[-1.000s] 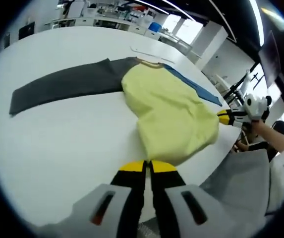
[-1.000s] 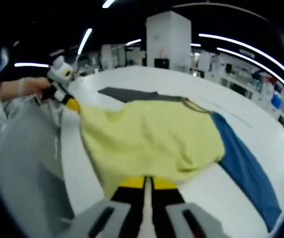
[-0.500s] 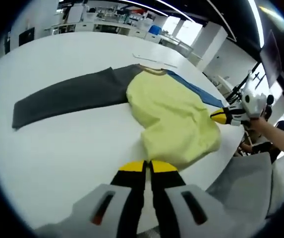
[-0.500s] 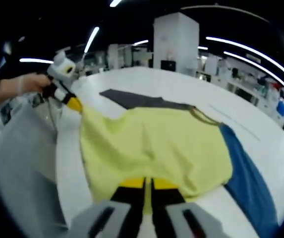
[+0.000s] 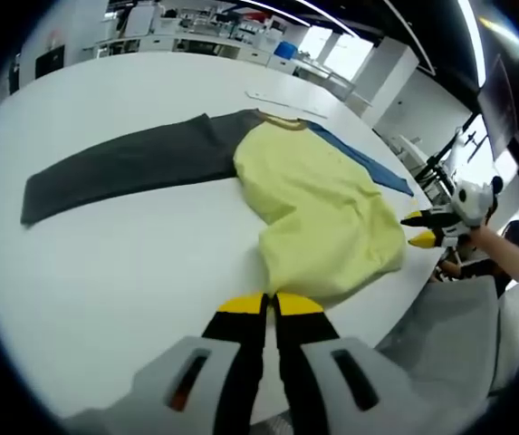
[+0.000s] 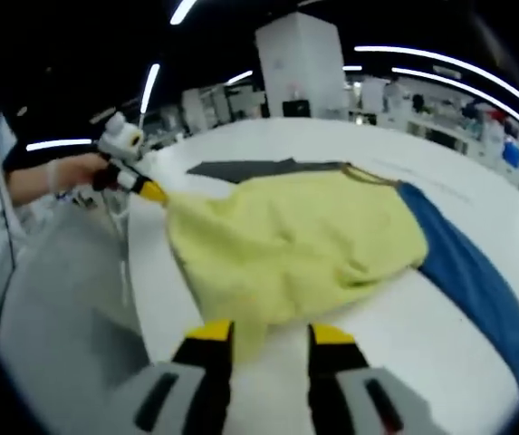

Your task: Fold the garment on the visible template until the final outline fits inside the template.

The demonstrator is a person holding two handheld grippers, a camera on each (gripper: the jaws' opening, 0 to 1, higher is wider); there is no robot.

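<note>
Just yellow garment [image 5: 318, 213] on table [image 5: 105, 263].

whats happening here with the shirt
A person is folding a shirt on a white table, a gripper in each hand. The yellow body lies bunched, with a grey sleeve and a blue sleeve spread flat. The left gripper is shut on the hem; the right gripper is open at the other corner.

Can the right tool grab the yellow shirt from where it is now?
Probably yes. The right tool is open, its tips on either side of the yellow shirt's near edge, with nothing between them. The left tool is shut on the other corner.
</note>
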